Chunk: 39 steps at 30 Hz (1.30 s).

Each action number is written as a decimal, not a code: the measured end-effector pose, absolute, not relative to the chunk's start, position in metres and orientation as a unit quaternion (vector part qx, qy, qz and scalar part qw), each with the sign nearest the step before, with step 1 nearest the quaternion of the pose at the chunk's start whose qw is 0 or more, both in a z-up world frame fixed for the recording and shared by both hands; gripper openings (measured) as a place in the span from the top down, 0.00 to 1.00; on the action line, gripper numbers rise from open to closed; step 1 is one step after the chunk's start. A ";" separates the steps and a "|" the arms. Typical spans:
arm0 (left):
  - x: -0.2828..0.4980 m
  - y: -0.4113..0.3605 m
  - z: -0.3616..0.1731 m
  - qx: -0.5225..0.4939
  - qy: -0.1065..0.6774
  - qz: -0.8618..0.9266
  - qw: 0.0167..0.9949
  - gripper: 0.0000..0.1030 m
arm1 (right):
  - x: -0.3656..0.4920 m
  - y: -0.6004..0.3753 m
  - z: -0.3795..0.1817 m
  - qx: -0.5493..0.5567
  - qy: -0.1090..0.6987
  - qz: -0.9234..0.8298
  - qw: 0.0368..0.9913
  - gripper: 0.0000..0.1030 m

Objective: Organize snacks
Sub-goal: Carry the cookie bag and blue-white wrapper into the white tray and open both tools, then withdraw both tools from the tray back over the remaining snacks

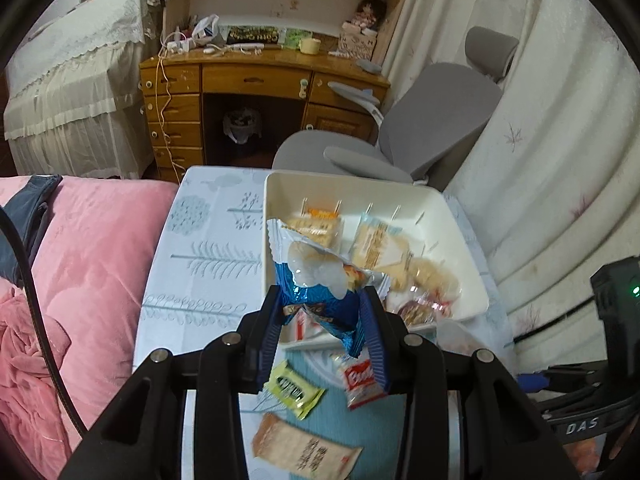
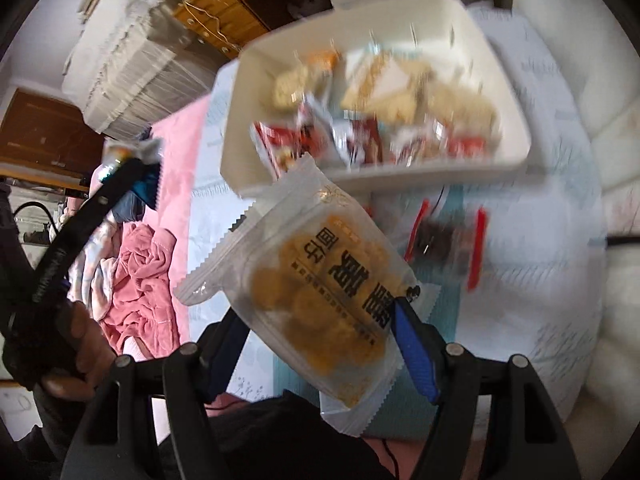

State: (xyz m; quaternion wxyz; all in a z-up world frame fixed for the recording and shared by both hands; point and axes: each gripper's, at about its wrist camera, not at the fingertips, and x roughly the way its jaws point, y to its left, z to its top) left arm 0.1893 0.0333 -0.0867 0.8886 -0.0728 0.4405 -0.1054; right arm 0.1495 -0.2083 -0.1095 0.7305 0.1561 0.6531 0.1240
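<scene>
While both hands are up over the table [image 1: 208, 240], each tool carries a snack. Left tool [image 1: 322, 312]: jaws narrow, clamped on a blue-and-white snack bag [image 1: 316, 280], bag sticking up above the fingertips, hanging over the near rim of the white bin [image 1: 276, 184]. Right tool [image 2: 320, 320]: jaws fairly wide, pressing on both sides of a frosted pack of golden biscuits [image 2: 312, 280], dark print across it, pack tilted, held above the table just short of the bin's near wall. Right view is motion-blurred.

On the table near edge, under the left tool: yellow-green wrapped sweet [image 1: 294, 390], red-and-white packet [image 1: 360, 384], tan cracker pack [image 1: 304, 452], all loose on the pale tree-print cloth and a teal mat [image 1: 352, 432]. One more red-edged packet [image 2: 448, 244] lies on the table right of the biscuit pack, too blurred to read.

Bin sits toward the table's far right corner. Inside: tan cracker packs along the far side, red-and-white packets [image 2: 360, 144] along the near side, roughly grouped.

Left of the table: pink quilt [image 1: 88, 264] on a bed. A hand [image 2: 80, 344] grips the left tool's handle, seen in the right view.

Beyond the table's far edge: grey office chair [image 1: 420, 128], wooden desk [image 1: 256, 80] with clutter and bookshelves, cream curtain [image 1: 560, 120] at right.
</scene>
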 end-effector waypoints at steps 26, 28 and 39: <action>0.236 -0.038 -0.106 -0.100 0.448 -0.086 0.884 0.32 | 0.220 -0.272 -0.098 0.159 0.494 0.128 0.845 0.29; 0.235 -0.036 -0.107 -0.108 0.452 -0.082 0.881 0.26 | 0.221 -0.274 -0.099 0.164 0.492 0.125 0.846 0.28; 0.210 -0.014 -0.121 -0.143 0.489 -0.061 0.858 0.23 | 0.207 -0.277 -0.095 0.174 0.487 0.110 0.849 0.16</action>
